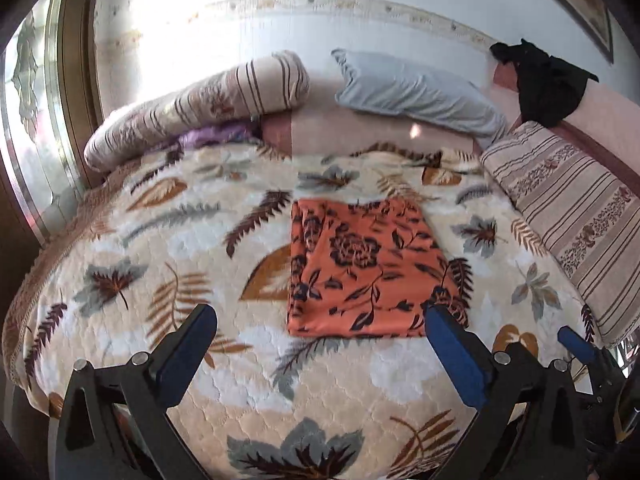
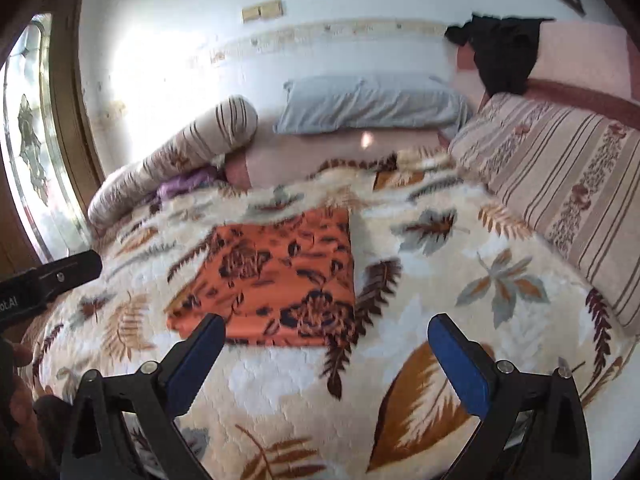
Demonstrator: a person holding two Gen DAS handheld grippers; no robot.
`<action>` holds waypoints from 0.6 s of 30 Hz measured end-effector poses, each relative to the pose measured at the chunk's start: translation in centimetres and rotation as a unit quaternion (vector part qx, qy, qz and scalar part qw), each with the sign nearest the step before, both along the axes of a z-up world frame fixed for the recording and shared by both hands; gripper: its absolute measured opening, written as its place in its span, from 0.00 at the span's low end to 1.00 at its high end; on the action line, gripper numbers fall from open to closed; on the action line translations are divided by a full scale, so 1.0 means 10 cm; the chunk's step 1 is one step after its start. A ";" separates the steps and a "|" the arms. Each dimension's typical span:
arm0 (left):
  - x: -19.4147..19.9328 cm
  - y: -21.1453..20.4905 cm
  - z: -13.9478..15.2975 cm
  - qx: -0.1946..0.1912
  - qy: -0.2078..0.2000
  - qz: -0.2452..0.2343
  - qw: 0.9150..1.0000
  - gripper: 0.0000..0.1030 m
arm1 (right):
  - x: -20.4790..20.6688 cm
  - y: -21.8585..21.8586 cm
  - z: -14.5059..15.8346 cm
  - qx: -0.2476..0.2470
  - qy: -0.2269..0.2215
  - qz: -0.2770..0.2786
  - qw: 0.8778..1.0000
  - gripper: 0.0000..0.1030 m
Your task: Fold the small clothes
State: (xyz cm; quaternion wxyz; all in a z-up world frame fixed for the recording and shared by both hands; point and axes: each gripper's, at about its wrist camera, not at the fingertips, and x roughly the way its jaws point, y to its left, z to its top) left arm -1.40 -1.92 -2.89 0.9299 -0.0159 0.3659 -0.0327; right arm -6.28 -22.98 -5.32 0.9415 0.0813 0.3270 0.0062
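An orange garment with a black flower print [image 1: 360, 268] lies folded into a flat rectangle on the leaf-patterned blanket [image 1: 160, 272]. It also shows in the right wrist view [image 2: 280, 280]. My left gripper [image 1: 320, 316] is open and empty, hovering just in front of the garment's near edge. My right gripper [image 2: 326, 330] is open and empty, near the garment's front right corner. The right gripper's blue finger tip [image 1: 576, 340] shows at the right of the left wrist view. The left gripper's black body [image 2: 52, 276] shows at the left of the right wrist view.
A striped bolster [image 1: 200, 108] and a grey pillow [image 1: 416, 92] lie at the head of the bed against the wall. A striped cushion [image 1: 572, 232] runs along the right side. A black garment [image 1: 544, 80] hangs at the back right. A window [image 1: 32, 120] is at the left.
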 end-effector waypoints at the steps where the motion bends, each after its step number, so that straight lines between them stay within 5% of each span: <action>1: 0.05 0.05 -0.14 0.004 0.019 0.011 1.000 1.00 | 0.06 -0.01 -0.11 0.013 0.032 0.015 0.999 0.99; 6: 0.42 0.35 -0.61 0.007 0.072 0.061 0.996 1.00 | 0.31 -0.28 -0.39 0.157 0.084 0.044 0.983 0.99; 11: 0.90 0.36 -0.76 -0.011 0.095 0.038 0.995 1.00 | 0.80 -0.57 -0.60 0.300 0.105 0.047 0.947 0.99; 14: 1.17 0.32 -0.94 -0.044 0.119 0.007 0.992 1.00 | 0.96 -0.69 -0.73 0.321 0.113 0.018 0.940 0.99; 17: 1.47 0.48 -1.41 -0.025 0.197 0.047 0.979 0.95 | 1.03 -0.72 -0.80 0.316 0.115 0.012 0.942 0.99; 18: 1.48 0.59 -1.46 -0.065 0.202 0.047 0.976 0.95 | 1.05 -0.71 -0.81 0.309 0.120 0.013 0.944 0.99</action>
